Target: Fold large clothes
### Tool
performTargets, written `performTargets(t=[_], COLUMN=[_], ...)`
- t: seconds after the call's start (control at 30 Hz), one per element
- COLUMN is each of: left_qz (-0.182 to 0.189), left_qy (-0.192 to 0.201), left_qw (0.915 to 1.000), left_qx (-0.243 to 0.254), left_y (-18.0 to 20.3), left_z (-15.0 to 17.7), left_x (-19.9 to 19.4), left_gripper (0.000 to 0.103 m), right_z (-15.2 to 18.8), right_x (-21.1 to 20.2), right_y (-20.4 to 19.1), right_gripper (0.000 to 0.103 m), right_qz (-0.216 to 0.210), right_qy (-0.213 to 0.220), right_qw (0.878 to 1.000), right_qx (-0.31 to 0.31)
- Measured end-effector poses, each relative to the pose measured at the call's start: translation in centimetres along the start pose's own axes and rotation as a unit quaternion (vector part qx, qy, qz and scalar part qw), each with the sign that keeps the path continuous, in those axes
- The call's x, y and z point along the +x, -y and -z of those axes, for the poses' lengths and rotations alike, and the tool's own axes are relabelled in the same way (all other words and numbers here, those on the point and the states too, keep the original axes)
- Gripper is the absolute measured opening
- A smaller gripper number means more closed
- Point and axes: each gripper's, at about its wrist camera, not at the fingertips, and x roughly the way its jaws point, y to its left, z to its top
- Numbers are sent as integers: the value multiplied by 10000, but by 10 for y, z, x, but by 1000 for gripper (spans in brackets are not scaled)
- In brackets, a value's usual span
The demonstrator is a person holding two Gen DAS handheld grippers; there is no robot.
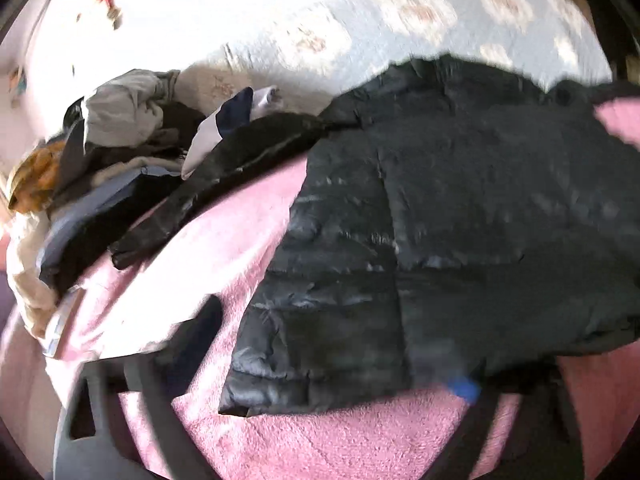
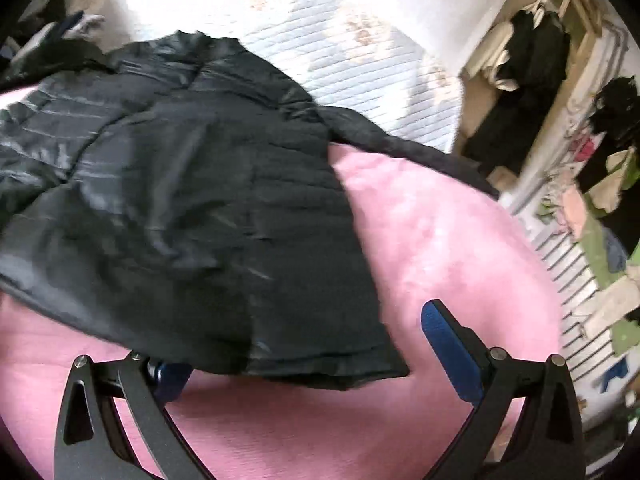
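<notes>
Black jacket point(image 2: 192, 184) lies spread on the pink blanket point(image 2: 440, 240), filling the centre and left of the right wrist view. Right gripper point(image 2: 308, 360) stands open astride the hem at lower centre, pads apparently not pressing. Left gripper point(image 1: 320, 384) is blurred, its jaw state unclear. Step: reaching for the hem. Next: pinch both hem corners before lifting.
</notes>
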Motion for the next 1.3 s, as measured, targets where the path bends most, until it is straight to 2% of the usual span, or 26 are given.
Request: performTargets(t=[0.03,0.07,0.1,0.13,0.17,0.27,0.37,0.47,0.57,0.67,0.7,0.83,0.97,1.07,1.2,1.3], left_qz=[290,577,814,993,1067,1081,1148,1174,1264,1788,1807,1443,1385,1410,1216,1025], left_qy=[-23,-114,-194,-238,-237,2,118,205,-116,-531,-569,-552,-943,-1108,-1285,-1380], left_qw=[9994,9978,9954,9931,9919,9912,9898,9904,9908,9815,9810,9877,9858,9838,9842,9850], left_qx=[-170,-312,-458,-579,-649,-766,-835,-694,-467,-434,-409,-241,-80,70,21,176], left_y=[-7,-11,-15,-17,-19,-24,-33,-43,-47,-48,-47,-41,-26,-11,-7,-2], left_z=[-1,-1,-2,-1,-1,-5,-10,-11,-12,-21,-26,-57,-86,-99,-105,-100], left_x=[-1,0,1,1,-1,-18,-43,-70,-79,-75,-73,-46,8,37,72,93], left_gripper=[29,5,5,4,4,4,4,4,4,4,4,5,5,5,6,15], right_z=[-1,-1,-1,-2,-4,-1,3,6,8,-7,-13,-56,-101,-123,-130,-129], right_x=[1,1,3,4,5,-8,-39,-65,-77,-72,-70,-41,11,44,76,100], right_y=[5,10,13,15,18,23,33,47,58,68,69,69,49,39,29,23], right_gripper=[91,63,45,16,11,8,8,7,7,7,7,7,7,7,7,7], right_qz=[-296,-573,-816,-1052,-1246,-1326,-1467,-1606,-1661,-1742,-1744,-1845,-2200,-2271,-2014,-1954], right_qy=[-39,-87,-132,-172,-155,115,390,575,472,407,423,429,-229,-461,-406,-450], right_qw=[9993,9974,9948,9918,9886,9866,9840,9812,9815,9806,9805,9794,9720,9687,9748,9758], right_qx=[219,428,587,707,829,943,927,906,831,796,801,704,793,896,866,870])
